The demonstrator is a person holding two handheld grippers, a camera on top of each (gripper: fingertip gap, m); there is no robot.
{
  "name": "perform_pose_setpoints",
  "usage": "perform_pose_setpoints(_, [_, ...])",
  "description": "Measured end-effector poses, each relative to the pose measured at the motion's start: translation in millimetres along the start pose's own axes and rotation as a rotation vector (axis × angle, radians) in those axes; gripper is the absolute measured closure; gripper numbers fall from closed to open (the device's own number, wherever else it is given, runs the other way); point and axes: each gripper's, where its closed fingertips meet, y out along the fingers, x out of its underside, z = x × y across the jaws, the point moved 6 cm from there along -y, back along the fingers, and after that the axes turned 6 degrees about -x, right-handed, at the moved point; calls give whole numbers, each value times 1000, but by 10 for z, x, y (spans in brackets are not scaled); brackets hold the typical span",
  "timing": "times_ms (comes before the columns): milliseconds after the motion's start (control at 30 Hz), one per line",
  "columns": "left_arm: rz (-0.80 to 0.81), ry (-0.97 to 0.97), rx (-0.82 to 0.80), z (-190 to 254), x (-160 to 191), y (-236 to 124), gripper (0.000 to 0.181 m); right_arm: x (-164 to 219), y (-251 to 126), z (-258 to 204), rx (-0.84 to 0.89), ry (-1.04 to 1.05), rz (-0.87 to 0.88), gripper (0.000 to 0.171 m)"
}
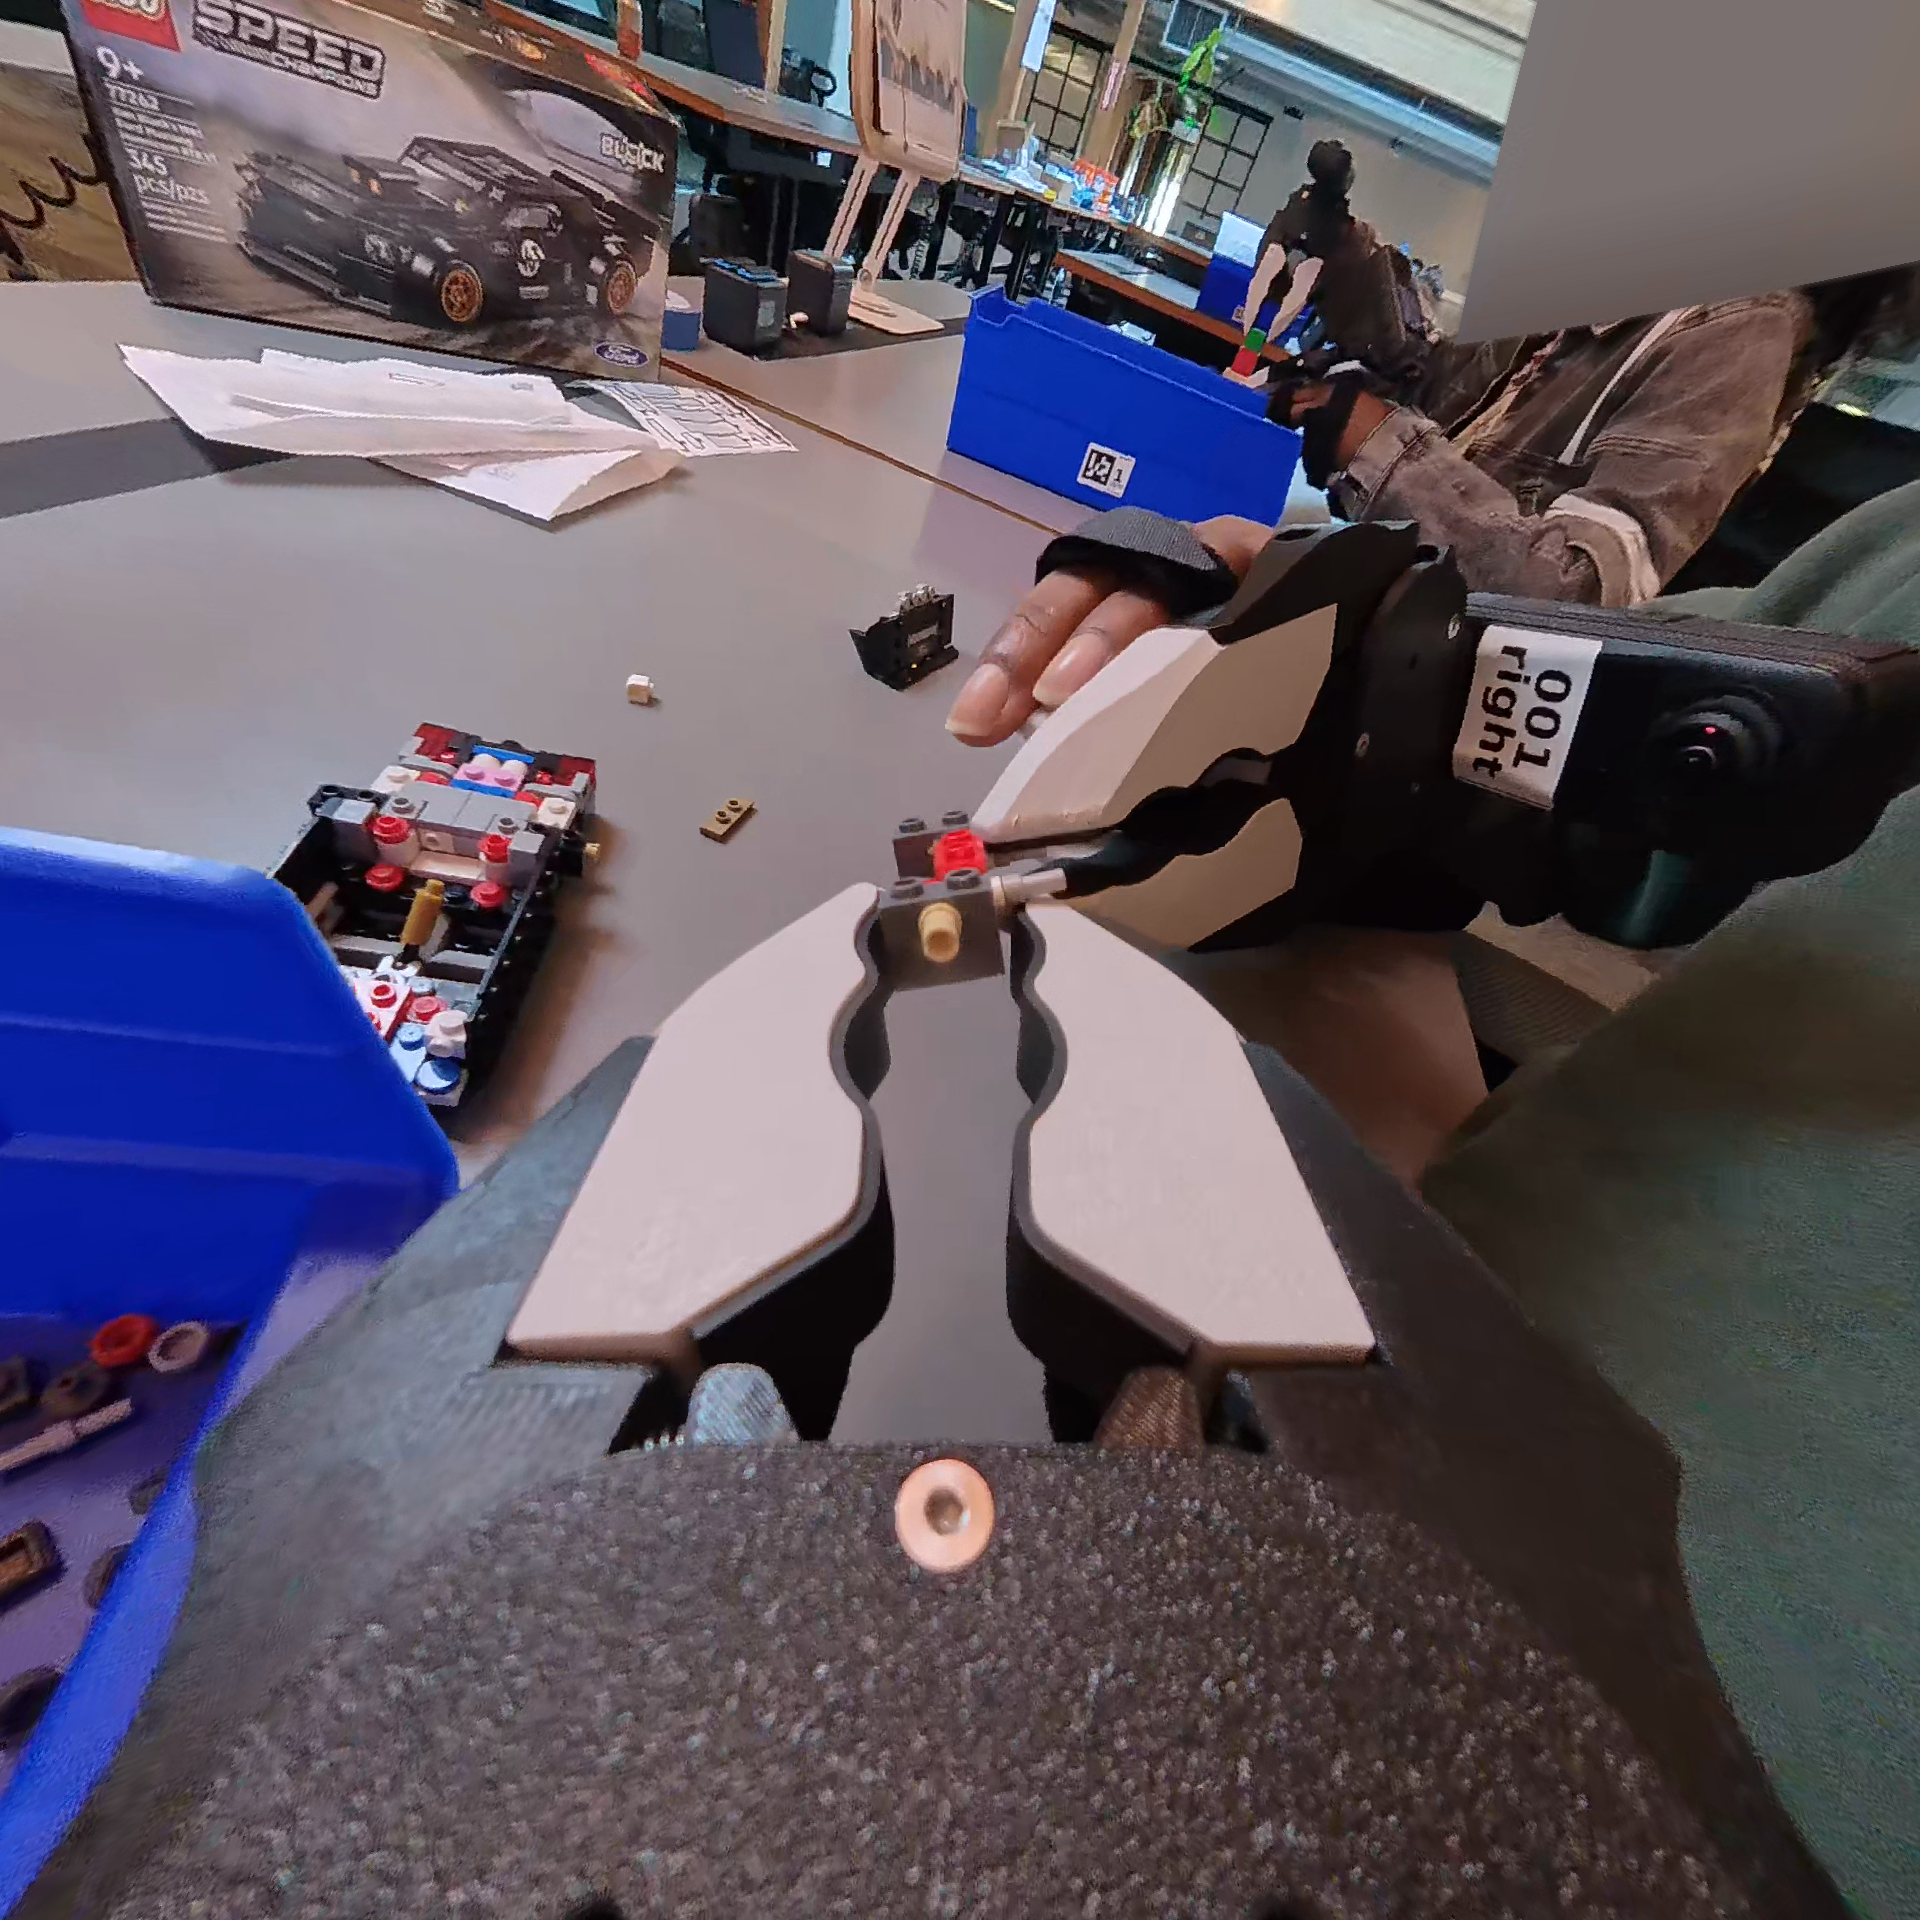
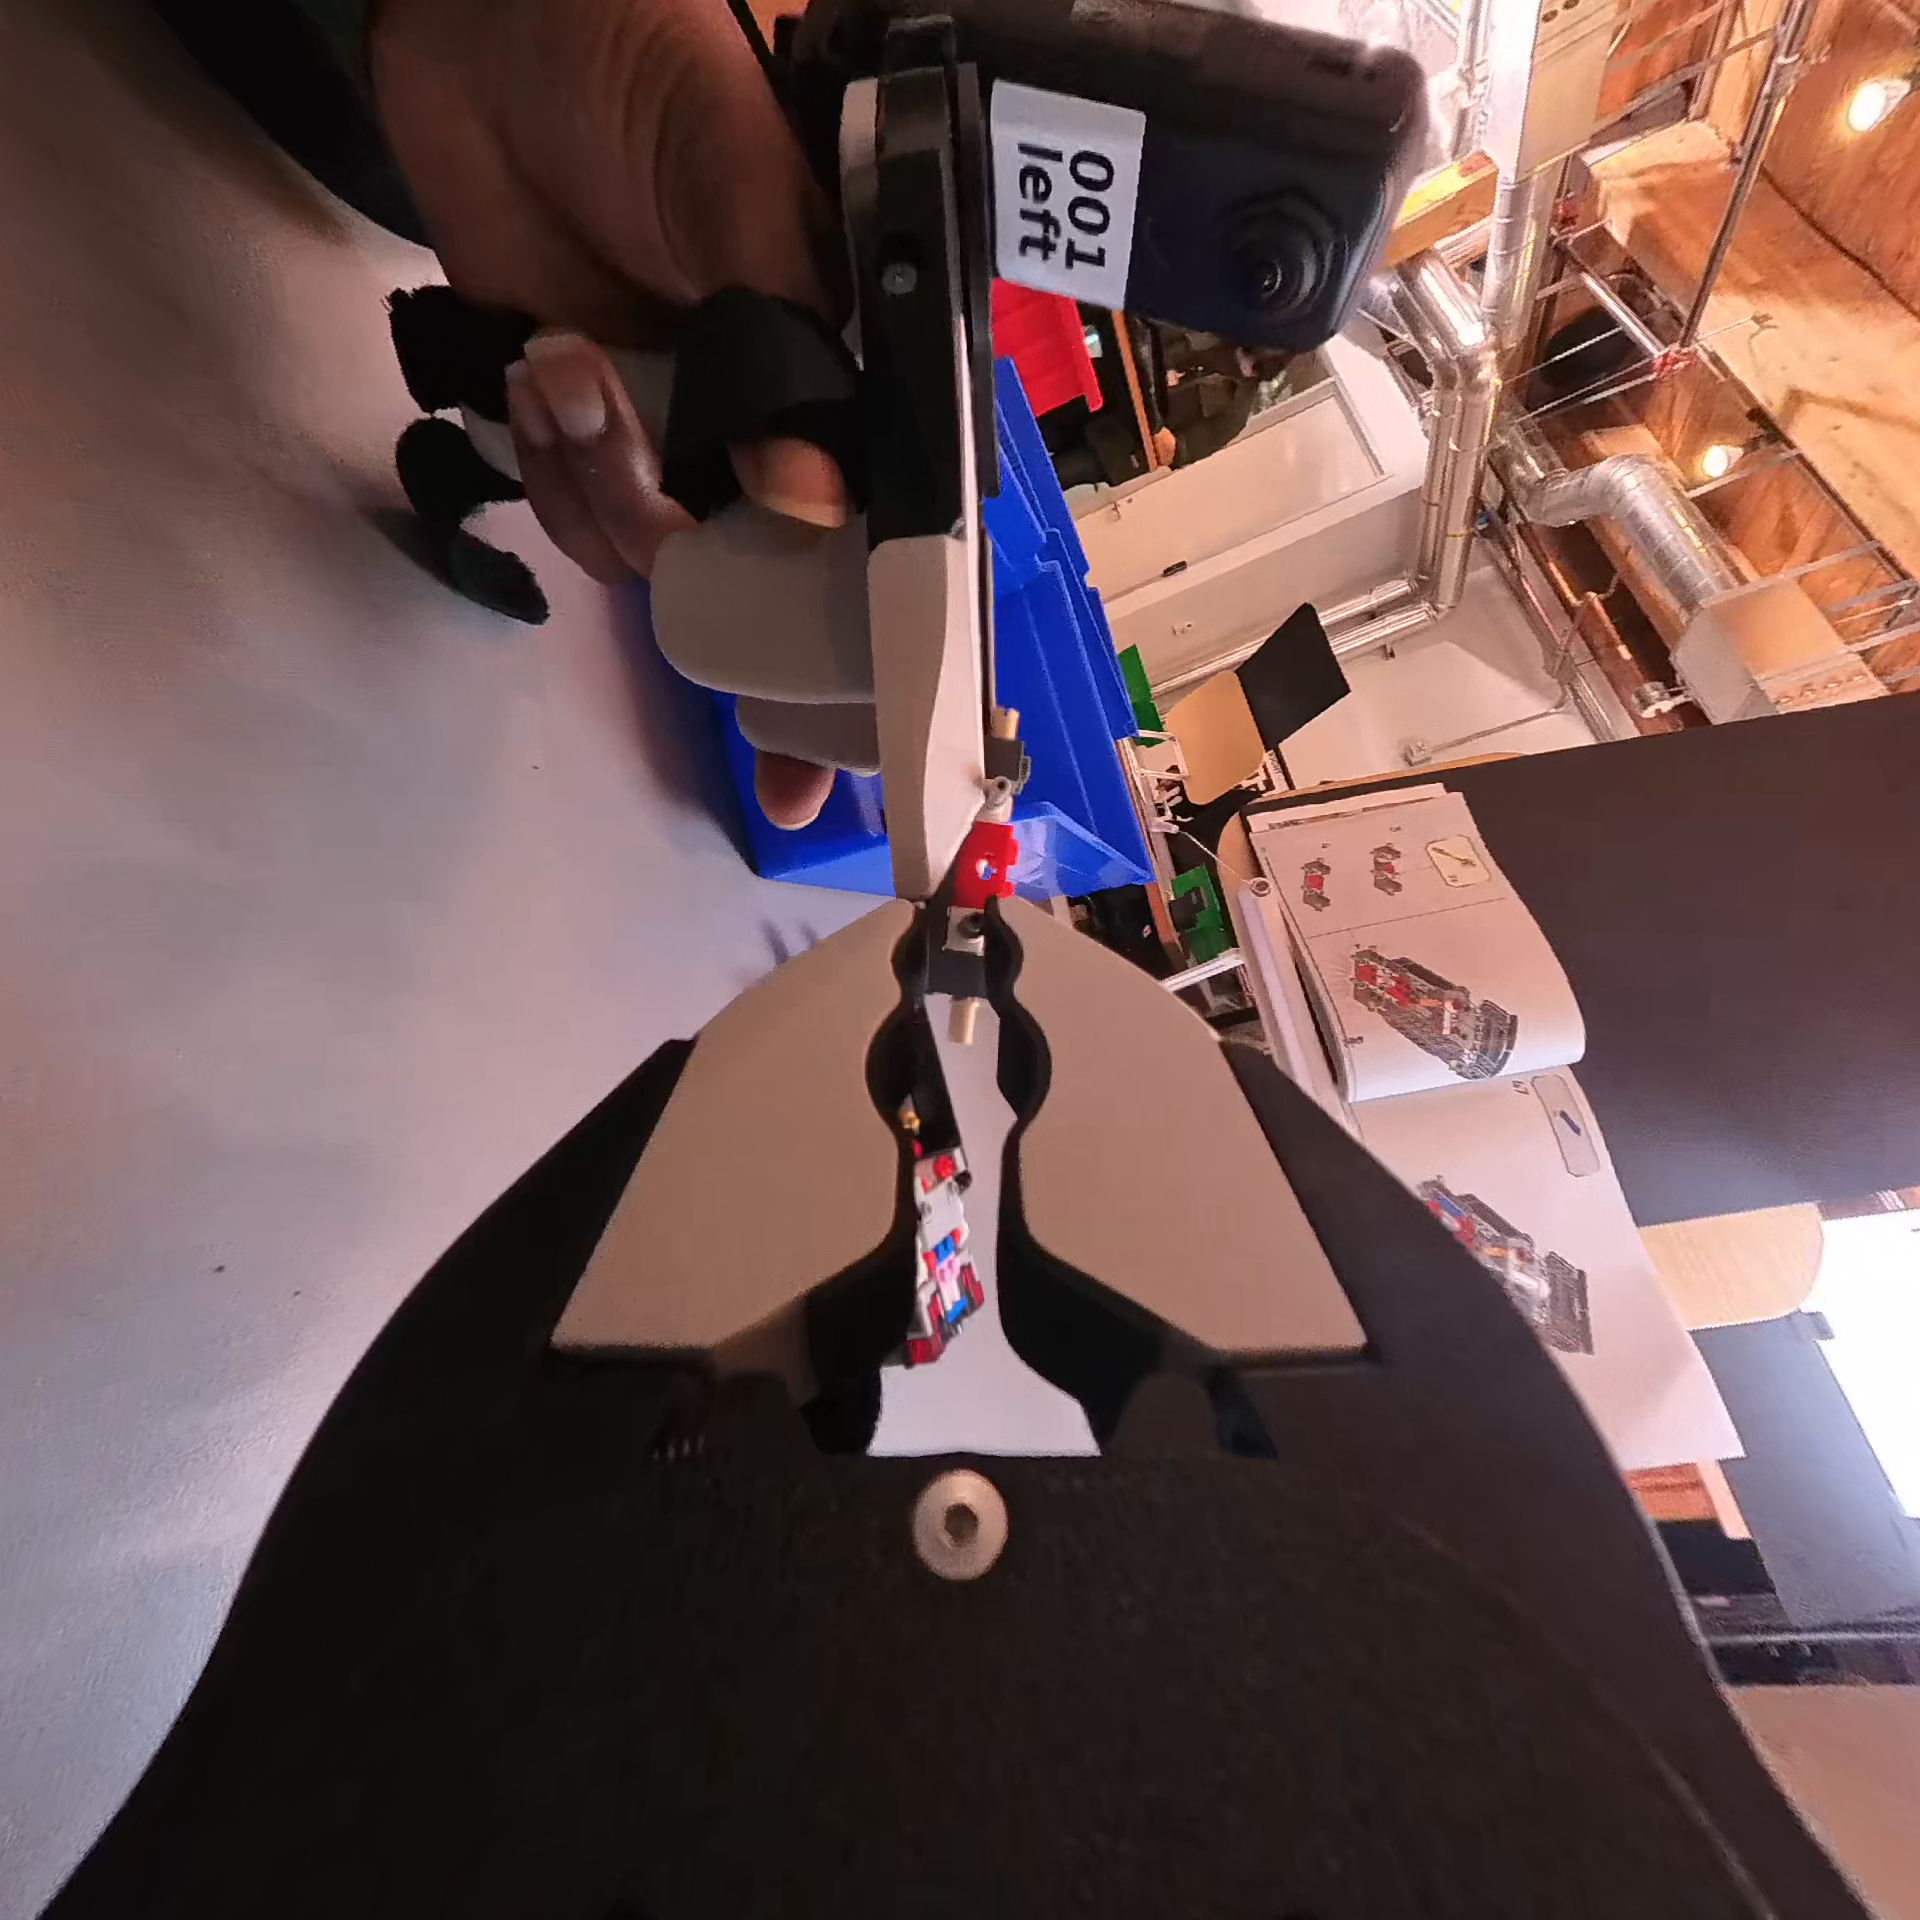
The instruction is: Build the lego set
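My left gripper (image 1: 943, 916) is shut on a dark grey brick with a tan pin (image 1: 940, 932), held above the grey table (image 1: 623, 582). My right gripper (image 1: 992, 836) comes in from the right. It is shut on a second dark grey brick (image 2: 961, 951) that carries a red piece (image 1: 956, 854). The two sub-assemblies meet tip to tip, with a thin grey pin (image 1: 1023, 886) between them; I cannot tell if they are joined. In the right wrist view the left gripper (image 2: 961, 821) reaches down from above to the red piece (image 2: 985, 868). The part-built car chassis (image 1: 447, 883) lies on the table to the left.
A blue parts bin (image 1: 156, 1039) stands close at the left; another blue bin (image 1: 1122, 405) is farther back. The set's box (image 1: 395, 177) and white paper bags (image 1: 416, 416) lie at the back. Loose small pieces (image 1: 727, 821) lie near the chassis. An open instruction booklet (image 2: 1434, 935) lies at the right. Left and right tips are no more than a few centimetres apart.
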Motion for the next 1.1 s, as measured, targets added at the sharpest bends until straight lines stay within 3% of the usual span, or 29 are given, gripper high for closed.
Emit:
perform_pose_setpoints(633, [-181, 67, -36, -33, 185, 58, 163, 91, 25, -138, -257, 242, 34, 166])
perform_pose_setpoints(767, [-184, 158, -61, -11, 186, 58, 163, 118, 23, -102, -321, 416, 56, 167])
perform_pose_setpoints(867, [-189, 214, -81, 17, 181, 59, 163, 149, 19, -48, -348, 528, 74, 168])
perform_pose_setpoints(1000, [-199, 140, -73, -9, 190, 60, 163, 125, 27, -68, -309, 433, 39, 168])
perform_pose_setpoints(1100, [-184, 149, -86, -22, 174, 48, 163, 139, 27, -23, -309, 517, 64, 168])
